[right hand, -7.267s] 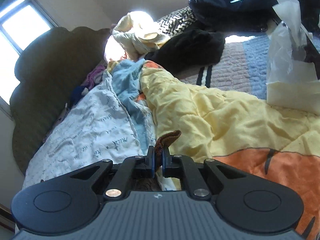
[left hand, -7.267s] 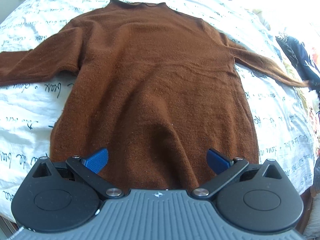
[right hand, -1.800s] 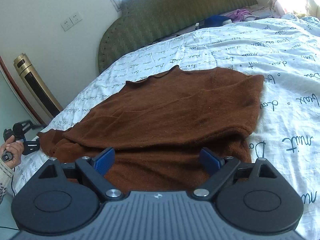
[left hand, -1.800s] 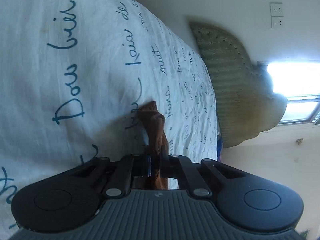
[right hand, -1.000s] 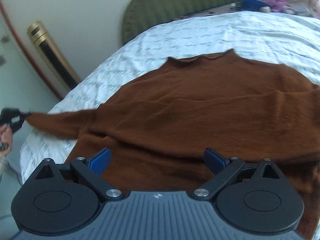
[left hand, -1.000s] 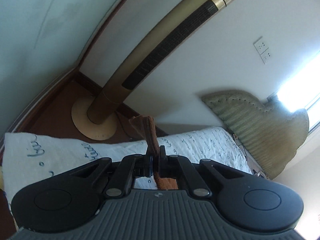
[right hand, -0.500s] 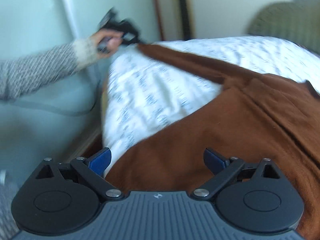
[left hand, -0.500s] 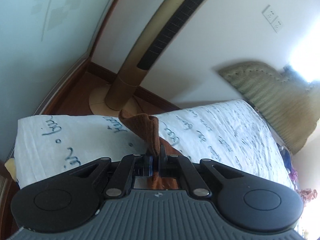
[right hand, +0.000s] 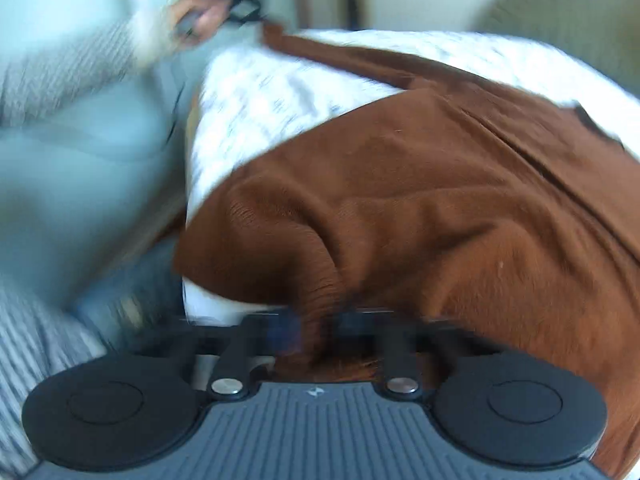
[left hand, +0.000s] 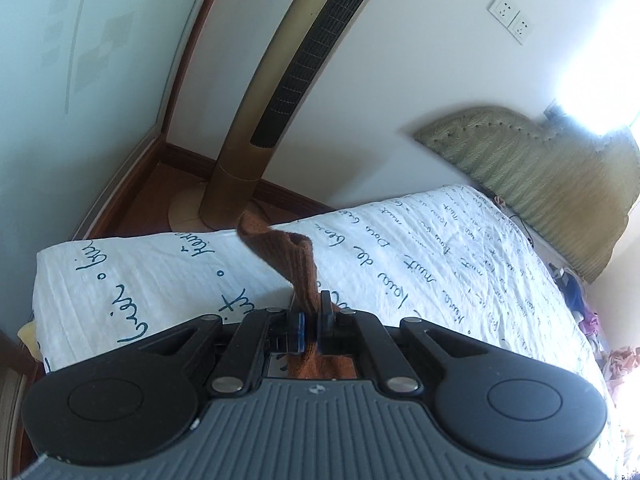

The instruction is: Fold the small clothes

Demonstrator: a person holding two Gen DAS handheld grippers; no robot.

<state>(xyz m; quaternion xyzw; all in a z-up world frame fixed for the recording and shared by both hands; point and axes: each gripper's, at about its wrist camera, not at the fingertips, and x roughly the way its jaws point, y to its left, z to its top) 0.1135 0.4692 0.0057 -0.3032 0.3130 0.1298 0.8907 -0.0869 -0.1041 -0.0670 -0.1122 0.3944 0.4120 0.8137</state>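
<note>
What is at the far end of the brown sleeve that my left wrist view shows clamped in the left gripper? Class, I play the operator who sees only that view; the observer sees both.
Observer: In the right wrist view the sleeve runs across the white duvet into the body of a brown sweater lying flat on the bed.
Operator: Where is the right gripper?
Observer: The right gripper is at the sweater's near edge; its jaws have just been closing, with a ridge of the knit bunched between them.
Operator: Can you see my left gripper?
Observer: Yes, the left gripper, blurred, sits at the sleeve's tip in a hand with a grey knit cuff.
</note>
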